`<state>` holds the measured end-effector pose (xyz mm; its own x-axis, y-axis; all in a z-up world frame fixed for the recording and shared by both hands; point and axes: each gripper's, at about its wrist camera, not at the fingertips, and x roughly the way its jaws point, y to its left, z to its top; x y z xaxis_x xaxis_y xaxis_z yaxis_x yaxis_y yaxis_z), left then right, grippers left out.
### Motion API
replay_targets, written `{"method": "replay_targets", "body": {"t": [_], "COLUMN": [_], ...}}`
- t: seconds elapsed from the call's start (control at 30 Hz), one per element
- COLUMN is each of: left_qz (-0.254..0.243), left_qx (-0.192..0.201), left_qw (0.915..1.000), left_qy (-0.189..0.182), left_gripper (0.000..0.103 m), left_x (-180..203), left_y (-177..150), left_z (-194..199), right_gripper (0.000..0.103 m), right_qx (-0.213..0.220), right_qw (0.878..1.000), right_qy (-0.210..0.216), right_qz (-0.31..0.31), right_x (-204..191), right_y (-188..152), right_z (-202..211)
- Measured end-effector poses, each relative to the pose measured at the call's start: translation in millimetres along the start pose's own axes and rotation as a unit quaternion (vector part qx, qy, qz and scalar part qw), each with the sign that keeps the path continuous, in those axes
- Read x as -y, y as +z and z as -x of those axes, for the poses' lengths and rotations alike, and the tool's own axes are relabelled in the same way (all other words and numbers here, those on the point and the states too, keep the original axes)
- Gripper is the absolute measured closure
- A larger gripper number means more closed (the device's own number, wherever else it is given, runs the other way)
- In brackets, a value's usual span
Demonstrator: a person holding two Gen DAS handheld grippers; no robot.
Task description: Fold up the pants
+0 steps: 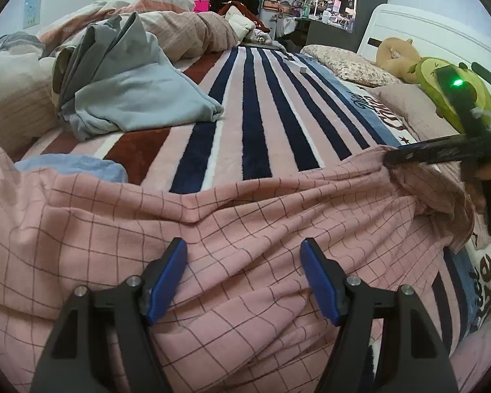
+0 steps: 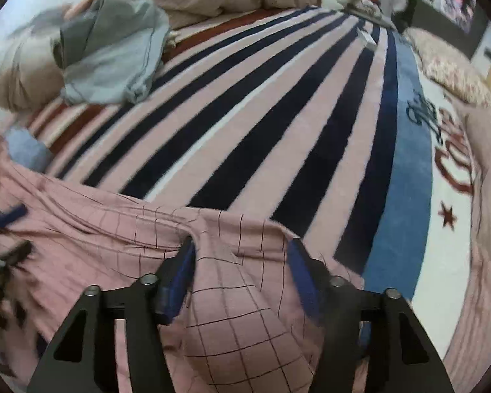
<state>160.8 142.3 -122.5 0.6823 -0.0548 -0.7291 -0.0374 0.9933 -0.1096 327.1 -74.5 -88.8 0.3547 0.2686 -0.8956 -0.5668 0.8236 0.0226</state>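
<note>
Pink pants with a thin dark grid (image 1: pixel 212 216) lie wrinkled across the near end of the bed. My left gripper (image 1: pixel 242 252) stands open just over the middle of the cloth, with nothing pinched between its blue pads. The right gripper (image 1: pixel 409 157) sits at the pants' right edge, where the cloth is gathered. In the right wrist view the right gripper (image 2: pixel 242 249) is open. A raised fold of the pants (image 2: pixel 232 294) sits between its fingers, and the pads do not press it. The view is blurred.
A striped pink, navy and white blanket (image 1: pixel 252 114) covers the bed beyond the pants. A grey-blue heap of clothes (image 1: pixel 131 91) and a bunched quilt (image 1: pixel 186 29) lie far left. Pillows (image 1: pixel 343 62), plush toys (image 1: pixel 448 91) and a white headboard (image 1: pixel 425 32) are at the right.
</note>
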Motion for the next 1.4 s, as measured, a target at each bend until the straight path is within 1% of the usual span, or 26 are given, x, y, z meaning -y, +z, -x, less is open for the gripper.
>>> {"method": "replay_targets", "body": {"t": [0.03, 0.1, 0.17, 0.23, 0.27, 0.3, 0.37, 0.4, 0.43, 0.5, 0.53, 0.57, 0.6, 0.63, 0.73, 0.87, 0.9, 0.93, 0.97, 1.03, 1.07, 1.1, 1.13, 1.23, 1.33, 1.4], "left_qz": [0.001, 0.004, 0.005, 0.004, 0.002, 0.001, -0.002, -0.007, -0.015, -0.029, -0.035, -0.041, -0.05, -0.063, -0.095, -0.128, -0.133, -0.139, -0.143, -0.151, -0.152, -0.15, -0.147, -0.135, -0.112, -0.108], "left_qx": [0.002, 0.008, 0.017, 0.019, 0.017, 0.013, 0.006, 0.003, -0.001, -0.01, -0.014, -0.018, -0.023, -0.028, -0.037, -0.043, -0.044, -0.043, -0.039, -0.03, -0.028, -0.028, -0.029, -0.026, -0.025, -0.021], "left_qw": [1.0, 0.9999, 0.9997, 0.9991, 0.9986, 0.9979, 0.9969, 0.9965, 0.996, 0.9945, 0.9937, 0.9926, 0.9912, 0.9894, 0.9872, 0.9879, 0.9877, 0.9877, 0.9878, 0.9879, 0.9879, 0.9881, 0.9884, 0.9897, 0.9893, 0.9886], "left_qy": [-0.002, -0.007, -0.019, -0.039, -0.051, -0.063, -0.078, -0.083, -0.088, -0.1, -0.106, -0.113, -0.12, -0.127, -0.123, -0.076, -0.069, -0.058, -0.047, -0.023, -0.018, -0.02, -0.023, -0.039, -0.09, -0.103], "left_gripper": [0.035, 0.035, 0.035, 0.035, 0.035, 0.035, 0.035, 0.035, 0.035, 0.035, 0.035, 0.035, 0.035, 0.035, 0.035, 0.037, 0.043, 0.052, 0.058, 0.08, 0.084, 0.092, 0.097, 0.1, 0.1, 0.1], "left_x": [0, -1, 1, 5, 8, 12, 20, 25, 32, 43, 46, 50, 54, 59, 72, 82, 83, 84, 84, 83, 82, 80, 78, 68, 56, 52], "left_y": [0, 1, 1, 1, 0, -1, -3, -5, -7, -10, -11, -12, -13, -15, -21, -27, -28, -29, -29, -28, -28, -27, -27, -26, -25, -26], "left_z": [1, 3, 8, 11, 11, 11, 10, 10, 9, 7, 6, 5, 4, 3, 0, -10, -12, -14, -15, -15, -16, -16, -14, -7, 6, 16], "right_gripper": [0.037, 0.031, 0.031, 0.031, 0.031, 0.031, 0.031, 0.031, 0.031, 0.031, 0.037, 0.047, 0.079, 0.093, 0.096, 0.096, 0.097, 0.097, 0.097, 0.097, 0.097, 0.097, 0.097, 0.097, 0.097, 0.097], "right_qx": [0.008, 0.037, 0.047, 0.049, 0.043, 0.028, 0.009, 0.001, -0.001, 0.002, 0.004, 0.005, 0.007, 0.013, 0.048, 0.07, 0.076, 0.08, 0.084, 0.092, 0.094, 0.096, 0.098, 0.104, 0.107, 0.105], "right_qw": [1.0, 0.999, 0.999, 0.999, 0.999, 0.999, 0.997, 0.995, 0.99, 0.985, 0.985, 0.987, 0.988, 0.989, 0.992, 0.992, 0.992, 0.992, 0.991, 0.991, 0.991, 0.991, 0.991, 0.991, 0.992, 0.991], "right_qy": [0.005, 0.0, -0.004, 0.002, 0.004, -0.002, -0.035, -0.063, -0.109, -0.146, -0.15, -0.144, -0.139, -0.136, -0.116, -0.101, -0.102, -0.102, -0.102, -0.096, -0.093, -0.091, -0.09, -0.082, -0.07, -0.08], "right_qz": [-0.006, -0.008, 0.0, 0.015, 0.025, 0.042, 0.07, 0.083, 0.093, 0.095, 0.087, 0.074, 0.063, 0.051, 0.019, 0.004, 0.001, 0.0, -0.001, -0.005, -0.006, -0.007, -0.007, -0.005, -0.012, -0.011], "right_x": [-1, 1, -1, -7, -10, -17, -24, -27, -28, -23, -18, -12, -7, -2, 11, 15, 15, 15, 18, 20, 20, 20, 18, 15, 12, 9], "right_y": [-2, -10, -19, -35, -43, -56, -72, -82, -91, -101, -105, -107, -109, -109, -107, -98, -96, -92, -90, -82, -79, -76, -74, -68, -69, -71], "right_z": [9, 39, 60, 79, 82, 83, 78, 73, 64, 56, 53, 51, 53, 56, 80, 109, 118, 123, 127, 136, 139, 140, 144, 154, 168, 178]}}
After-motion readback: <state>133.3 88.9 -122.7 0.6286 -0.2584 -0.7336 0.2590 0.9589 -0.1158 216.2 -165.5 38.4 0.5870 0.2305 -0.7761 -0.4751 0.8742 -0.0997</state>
